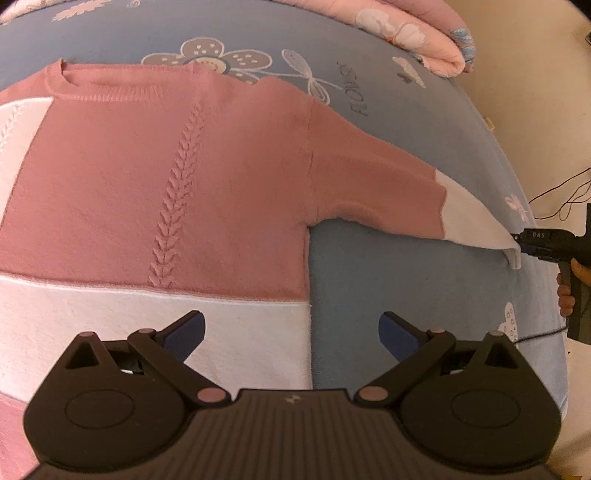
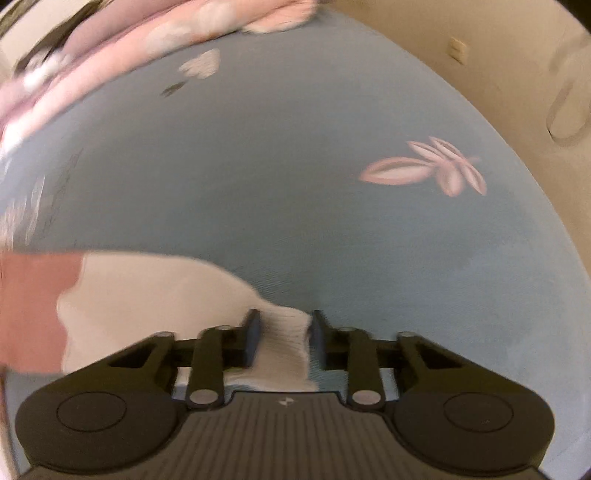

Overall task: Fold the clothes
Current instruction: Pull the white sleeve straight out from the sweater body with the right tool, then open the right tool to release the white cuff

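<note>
Now your left gripper [image 1: 291, 332] hangs tilted downward over the lower edge of the sweater [image 1: 155, 192], and its jaws stand wide apart with nothing between them; one blue pad [image 1: 186, 334] is above the white band of the sweater, the other above the blue bedsheet [image 1: 388, 266] just beside the hem. The sweater lies flat on the bed, pink with white blocks, the collar toward the far side, and its sleeve [image 1: 388, 188] stretches out to the right. At the end of this sleeve your right gripper [image 1: 524, 242] grips the white cuff [image 1: 480, 225], and the fingers of your right hand [image 1: 567, 295] wrap the black handle at the picture's edge. In the right wrist view the right gripper [image 2: 283, 332] also points downward, and the ribbed white cuff [image 2: 284, 343] sits between the two narrow jaws, which are closed on it. This view is blurred by motion, so the rolled pink quilt [image 2: 110, 55] at the top is hard to make out, and only a small pink part of the sleeve [image 2: 33, 306] shows at the left edge. The left side of the sweater is cut off in the left wrist view, and the quilt [image 1: 417, 33] is only partly seen.
</note>
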### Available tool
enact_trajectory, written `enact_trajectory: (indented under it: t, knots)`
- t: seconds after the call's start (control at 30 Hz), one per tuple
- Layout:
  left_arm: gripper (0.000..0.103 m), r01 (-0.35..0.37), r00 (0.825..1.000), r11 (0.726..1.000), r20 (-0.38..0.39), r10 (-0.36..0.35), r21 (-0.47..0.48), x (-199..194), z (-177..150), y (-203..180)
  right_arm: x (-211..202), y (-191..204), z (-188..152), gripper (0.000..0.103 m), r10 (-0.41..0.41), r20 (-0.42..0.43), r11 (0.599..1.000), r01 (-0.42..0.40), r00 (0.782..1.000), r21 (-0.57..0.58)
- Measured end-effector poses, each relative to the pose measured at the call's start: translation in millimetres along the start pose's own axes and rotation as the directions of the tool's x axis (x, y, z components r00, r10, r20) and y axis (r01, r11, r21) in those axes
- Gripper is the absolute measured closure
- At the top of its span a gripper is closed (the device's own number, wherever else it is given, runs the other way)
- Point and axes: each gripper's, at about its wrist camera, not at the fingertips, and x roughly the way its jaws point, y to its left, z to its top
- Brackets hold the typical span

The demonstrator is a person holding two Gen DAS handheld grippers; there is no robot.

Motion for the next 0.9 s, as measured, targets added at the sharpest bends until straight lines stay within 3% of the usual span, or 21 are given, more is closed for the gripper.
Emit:
enact_trajectory:
  t: [0.07,0.13,0.27,0.33,0.43,0.57,0.63,0.7,0.77,0.87,0.9]
  knots:
    - [0.003,0.006,1.000,1.000,0.004,-0.006,0.003,0.1,1.3,-2.2,2.5,12.2,6.6,0.088,-0.050,0.011,0.997,0.051,0.999,-0.061]
    - [0.003,0.013,1.000,1.000,0.012,-0.013,0.010,-0.2,2.6,-4.7,-3.2,17.9,8.7,0.088,-0.124,0.071,0.988,0.130,0.990,-0.087]
    - [0.003,0.024,1.000,1.000,0.011,-0.025,0.019,0.4,4.1,-6.7,-10.5,30.7,21.9,0.088,-0.197,0.190,0.964,0.225,0.962,-0.143]
    - [0.003,0.028,1.000,0.999,0.008,-0.028,0.017,1.7,4.3,-6.4,4.8,38.1,24.9,0.088,-0.229,0.177,0.945,0.262,0.957,-0.194]
    - [0.003,0.028,0.999,1.000,0.016,-0.028,0.004,0.9,3.7,-4.2,30.1,30.2,27.5,0.084,-0.248,0.119,0.948,0.266,0.961,-0.176]
    - [0.003,0.024,1.000,1.000,0.017,-0.024,-0.013,-1.3,1.6,3.3,10.0,39.7,31.1,0.075,-0.252,0.158,0.949,0.275,0.955,-0.152]
    - [0.003,0.013,1.000,1.000,0.019,-0.013,-0.020,-1.2,0.3,7.7,-23.1,49.6,15.6,0.072,-0.199,0.202,0.968,0.225,0.959,-0.116]
    - [0.003,-0.002,1.000,1.000,0.022,0.003,-0.027,-0.8,-0.4,12.0,-40.9,66.1,11.9,0.072,-0.054,0.220,0.994,0.074,0.974,-0.083]
    - [0.003,-0.017,0.999,0.999,0.035,0.018,-0.028,-1.7,2.0,15.9,-42.6,83.7,9.6,0.067,0.107,0.199,0.994,-0.099,0.974,-0.048]
    - [0.003,-0.029,0.996,0.999,0.088,0.032,-0.030,-7.4,8.2,22.0,-25.3,116.9,4.1,0.061,0.314,0.173,0.947,-0.322,0.933,0.016]
    - [0.003,-0.030,0.994,0.999,0.101,0.033,-0.034,-9.1,10.1,24.5,-19.9,127.8,1.7,0.060,0.351,0.163,0.931,-0.363,0.922,0.045]
